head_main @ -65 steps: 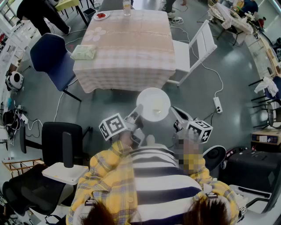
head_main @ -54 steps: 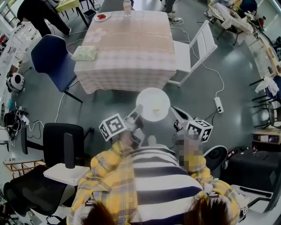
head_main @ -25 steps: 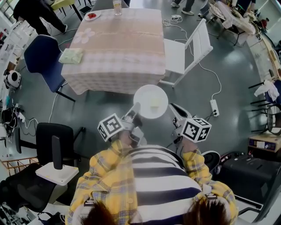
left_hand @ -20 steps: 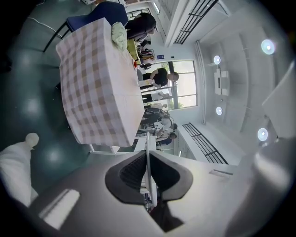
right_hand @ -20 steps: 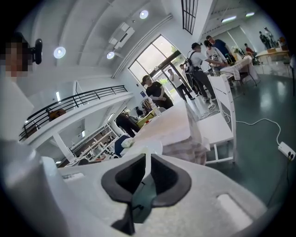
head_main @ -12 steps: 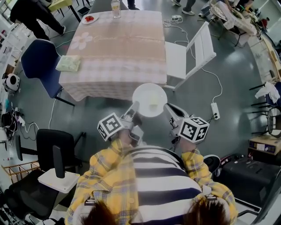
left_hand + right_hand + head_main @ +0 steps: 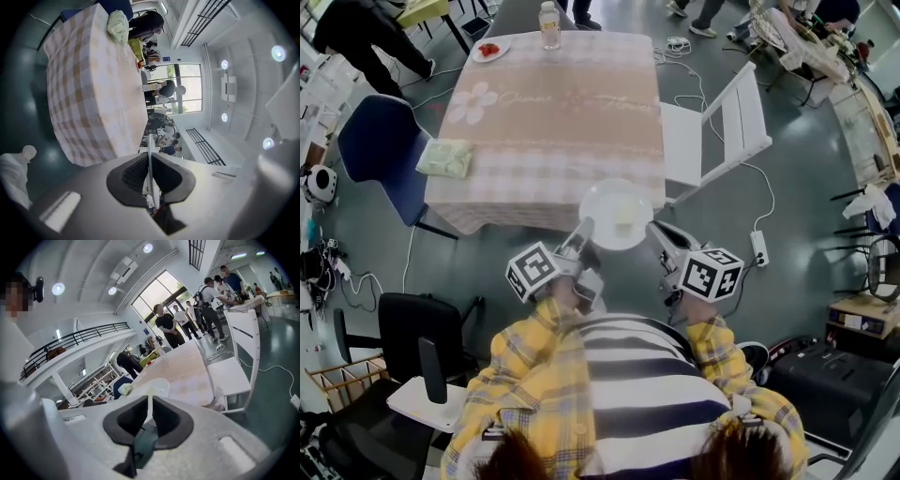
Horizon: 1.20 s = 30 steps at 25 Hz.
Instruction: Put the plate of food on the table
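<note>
A round white plate (image 7: 605, 208) with a small pale piece of food (image 7: 624, 216) hangs level in the air at the near edge of the table (image 7: 548, 112), which has a pink checked cloth. My left gripper (image 7: 586, 229) is shut on the plate's near-left rim. My right gripper (image 7: 653, 231) is shut on its near-right rim. In the left gripper view the plate (image 7: 149, 145) shows edge-on between the pads of the left gripper (image 7: 150, 164). In the right gripper view the plate (image 7: 158, 387) passes between the pads of the right gripper (image 7: 150, 405), with the table (image 7: 183, 369) beyond.
On the table lie a green packet (image 7: 446, 157), a small plate of red food (image 7: 490, 50) and a bottle (image 7: 548, 22). A white folding chair (image 7: 712, 131) stands right of the table, a blue chair (image 7: 380, 141) left. A black chair (image 7: 417, 328) is near-left. People stand at the back.
The person has walked toward the table with the plate. The plate, earlier over bare floor, now reaches the table's near edge. Both grippers kept their hold.
</note>
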Each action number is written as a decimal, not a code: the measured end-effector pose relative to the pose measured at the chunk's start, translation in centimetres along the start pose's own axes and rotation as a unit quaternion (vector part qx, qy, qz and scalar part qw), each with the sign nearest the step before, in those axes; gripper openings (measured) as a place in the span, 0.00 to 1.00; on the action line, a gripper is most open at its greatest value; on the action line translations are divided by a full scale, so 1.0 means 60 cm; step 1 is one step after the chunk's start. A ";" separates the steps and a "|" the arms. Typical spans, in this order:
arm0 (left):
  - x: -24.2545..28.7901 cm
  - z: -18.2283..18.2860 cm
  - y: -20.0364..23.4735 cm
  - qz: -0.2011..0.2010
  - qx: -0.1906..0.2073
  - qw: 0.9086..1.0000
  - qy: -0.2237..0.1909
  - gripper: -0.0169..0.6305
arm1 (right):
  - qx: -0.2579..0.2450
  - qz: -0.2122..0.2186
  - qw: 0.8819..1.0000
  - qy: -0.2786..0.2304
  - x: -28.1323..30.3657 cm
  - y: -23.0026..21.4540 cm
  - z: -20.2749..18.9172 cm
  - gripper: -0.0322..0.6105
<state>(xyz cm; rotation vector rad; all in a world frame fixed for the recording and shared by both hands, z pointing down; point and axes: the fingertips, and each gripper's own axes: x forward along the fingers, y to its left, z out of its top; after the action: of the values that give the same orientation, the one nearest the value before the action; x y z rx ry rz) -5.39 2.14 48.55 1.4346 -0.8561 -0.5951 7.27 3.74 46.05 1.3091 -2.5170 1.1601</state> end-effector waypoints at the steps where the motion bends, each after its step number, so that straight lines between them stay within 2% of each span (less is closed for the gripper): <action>1: 0.005 0.009 0.000 0.001 -0.001 1.000 -0.001 0.05 | -0.001 0.001 1.000 0.002 0.010 0.001 0.005 0.09; 11: 0.043 0.098 0.009 0.000 0.005 1.000 -0.011 0.05 | -0.010 0.012 1.000 0.004 0.104 0.003 0.050 0.09; 16: 0.065 0.123 0.010 -0.002 0.005 1.000 -0.017 0.05 | -0.015 0.015 1.000 0.015 0.131 -0.001 0.061 0.08; 30: 0.196 0.193 -0.001 0.007 -0.004 0.998 -0.060 0.05 | -0.023 0.043 0.998 0.033 0.228 -0.072 0.182 0.08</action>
<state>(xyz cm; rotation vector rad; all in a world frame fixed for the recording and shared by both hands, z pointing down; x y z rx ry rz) -7.74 -14.17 49.47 1.3942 -0.9569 -0.6790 4.60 -14.12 46.08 1.1423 -2.5601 1.1354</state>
